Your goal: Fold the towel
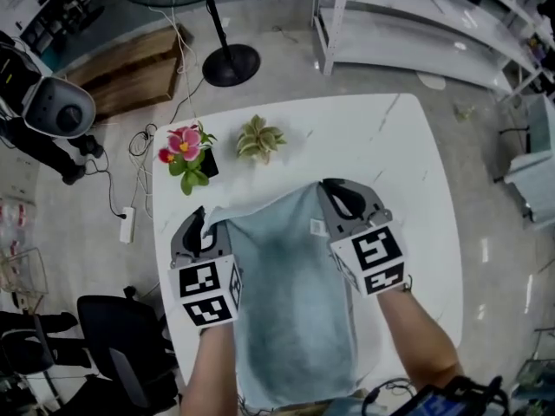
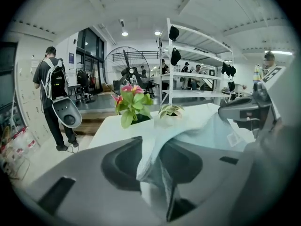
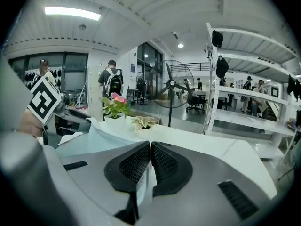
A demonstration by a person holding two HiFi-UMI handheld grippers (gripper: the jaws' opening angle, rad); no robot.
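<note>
A light blue towel (image 1: 290,306) lies along the white table (image 1: 381,137) and runs toward me, its far edge lifted between both grippers. My left gripper (image 1: 206,222) is at the towel's far left corner. In the left gripper view its jaws (image 2: 151,147) stand apart, with the bunched towel corner (image 2: 153,168) loose between the dark pads (image 2: 120,164). My right gripper (image 1: 336,191) is at the far right corner, beside a small white tag (image 1: 317,227). In the right gripper view the right gripper (image 3: 150,146) is shut on a thin fold of towel (image 3: 142,185).
A pink-flowered pot plant (image 1: 184,152) and a small succulent (image 1: 258,139) stand on the table just beyond the towel. A fan stand (image 1: 230,63), a metal shelf rack (image 1: 416,24) and a black office chair (image 1: 121,341) surround the table. A person with a backpack (image 2: 51,93) stands at the left.
</note>
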